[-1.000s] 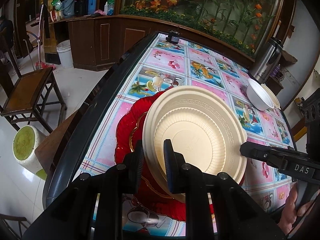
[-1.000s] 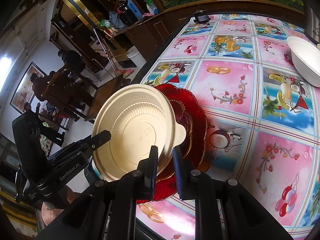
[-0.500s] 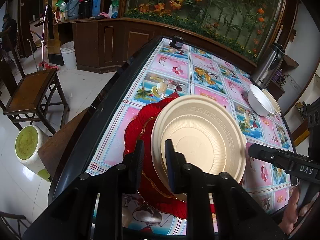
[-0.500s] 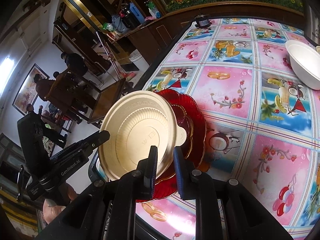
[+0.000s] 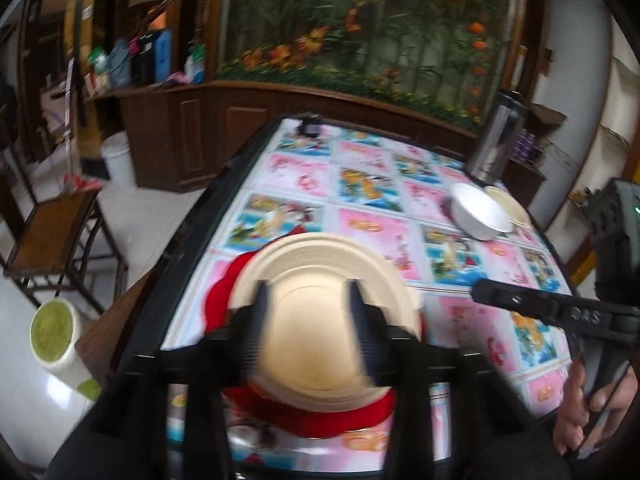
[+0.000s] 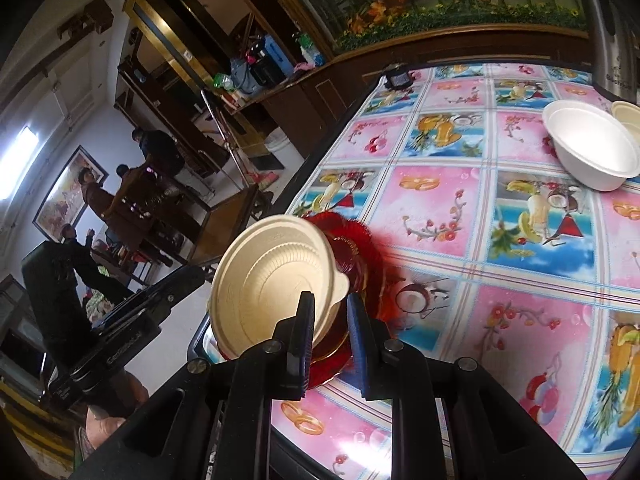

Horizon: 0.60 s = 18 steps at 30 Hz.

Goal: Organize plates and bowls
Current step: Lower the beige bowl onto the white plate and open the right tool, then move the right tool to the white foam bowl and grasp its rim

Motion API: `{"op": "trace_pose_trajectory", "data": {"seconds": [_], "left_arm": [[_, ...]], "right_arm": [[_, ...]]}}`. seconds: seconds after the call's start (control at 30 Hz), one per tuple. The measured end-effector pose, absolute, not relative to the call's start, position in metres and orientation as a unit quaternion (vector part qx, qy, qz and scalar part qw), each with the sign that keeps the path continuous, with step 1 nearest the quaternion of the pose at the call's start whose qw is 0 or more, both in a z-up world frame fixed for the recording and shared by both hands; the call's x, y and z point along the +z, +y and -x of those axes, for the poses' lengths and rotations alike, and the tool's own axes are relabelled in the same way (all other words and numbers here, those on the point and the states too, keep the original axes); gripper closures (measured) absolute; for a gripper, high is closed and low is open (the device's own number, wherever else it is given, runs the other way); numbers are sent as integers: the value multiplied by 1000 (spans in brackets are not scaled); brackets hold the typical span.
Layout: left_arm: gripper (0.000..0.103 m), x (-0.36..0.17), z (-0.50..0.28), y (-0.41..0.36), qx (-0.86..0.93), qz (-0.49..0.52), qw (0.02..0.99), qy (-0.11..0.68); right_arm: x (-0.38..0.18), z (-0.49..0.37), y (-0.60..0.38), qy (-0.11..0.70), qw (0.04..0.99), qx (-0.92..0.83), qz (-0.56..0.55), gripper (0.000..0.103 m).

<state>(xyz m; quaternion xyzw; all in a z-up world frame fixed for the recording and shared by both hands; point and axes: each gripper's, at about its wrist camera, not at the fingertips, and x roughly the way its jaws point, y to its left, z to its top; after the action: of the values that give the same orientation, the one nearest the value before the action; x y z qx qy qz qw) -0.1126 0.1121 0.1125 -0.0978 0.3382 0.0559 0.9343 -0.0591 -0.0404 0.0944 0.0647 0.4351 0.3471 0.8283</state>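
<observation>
**Cream plate held over red plate at the worktop's near-left edge**

The round cream disposable plate (image 6: 276,280) is tilted up above the scalloped red plastic plate (image 6: 362,264), which lies on the worktop (image 6: 500,216) covered in a pink and blue fruit-patterned cloth, close to its near-left edge. The right tongs (image 6: 330,312) are nearly closed, and the cream plate's rim with its small tab sits between their blue-padded fingers (image 6: 306,320); the pads appear to pinch that rim, holding the plate at a slant.

In the left wrist view, which is blurred, the left tongs (image 5: 308,320) are opening, their two fingers (image 5: 256,324) standing well apart on either side of the cream plate's (image 5: 320,280) centre. The plate lies between and beyond them, and the pads do not press on it. The red plate (image 5: 304,412) shows beneath as a crescent around the cream plate's near and left sides.

Toward the far-right corner of the worktop sits a white round bowl (image 6: 592,148), with a second cream dish (image 6: 628,120) just behind it and touching or nearly touching it. A steel vacuum flask (image 5: 494,140) stands beyond them at the far edge. A hand (image 5: 588,408) grips the right tool's handle.
</observation>
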Motion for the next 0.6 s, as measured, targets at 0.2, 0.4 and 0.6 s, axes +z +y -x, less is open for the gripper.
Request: {"op": "trace_pose_trajectory", "data": {"seconds": [0.2,0.4,0.6], "left_arm": [[34,121,101,67,11,70,937,343],[34,114,81,15,-25,59,932,357],[34,100,63,-31,-52,30,932,358]], "right_arm": [[101,50,-85,419,841,327,-104,84],[101,37,-139,398,862,283,-133,84],[102,29,-195,362,897,213,-137,82]]}}
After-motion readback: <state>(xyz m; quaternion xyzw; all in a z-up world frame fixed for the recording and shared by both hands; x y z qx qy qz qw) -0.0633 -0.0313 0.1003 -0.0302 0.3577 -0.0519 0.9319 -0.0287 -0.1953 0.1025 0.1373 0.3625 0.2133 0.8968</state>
